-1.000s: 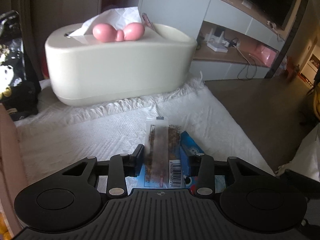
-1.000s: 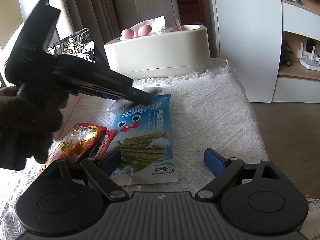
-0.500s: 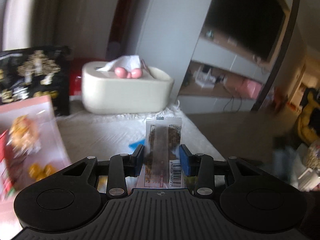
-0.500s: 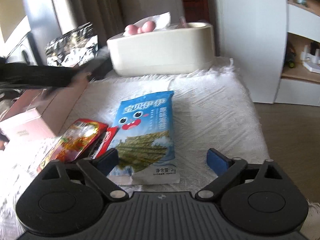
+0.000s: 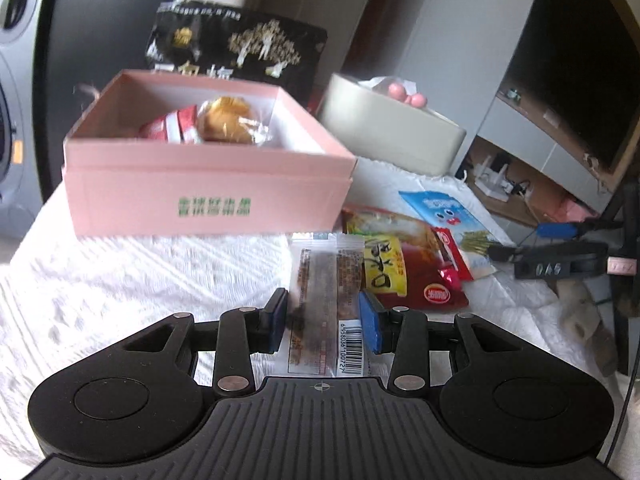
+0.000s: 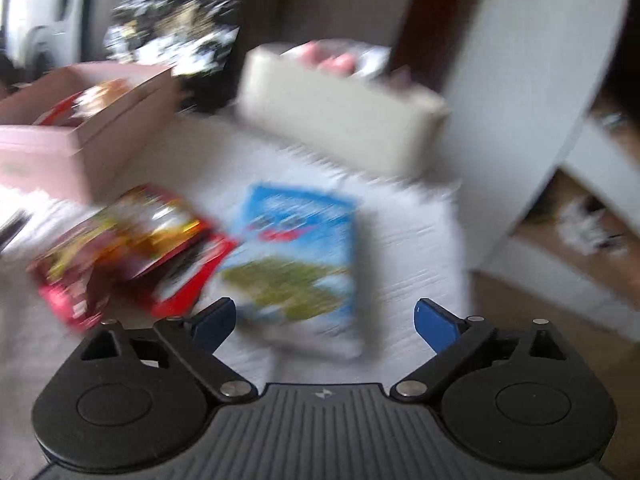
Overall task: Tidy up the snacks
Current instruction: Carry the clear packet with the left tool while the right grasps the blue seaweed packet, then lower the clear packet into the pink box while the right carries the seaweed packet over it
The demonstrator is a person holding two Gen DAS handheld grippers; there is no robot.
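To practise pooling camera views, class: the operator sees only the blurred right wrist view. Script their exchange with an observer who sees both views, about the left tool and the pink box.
Operator: Is the left tool holding anything?
Observer: Yes. The left tool is shut on a clear-wrapped snack bar, barcode end nearest the camera.
Operator: My view smears the pink box. What's inside?
Observer: The pink box holds a wrapped golden pastry beside a red-and-white packet.

The right gripper [image 6: 324, 320] hangs spread wide over a blue seaweed packet [image 6: 296, 264] (badly blurred), red snack packs [image 6: 120, 248] beside it, pink box [image 6: 76, 136] behind.
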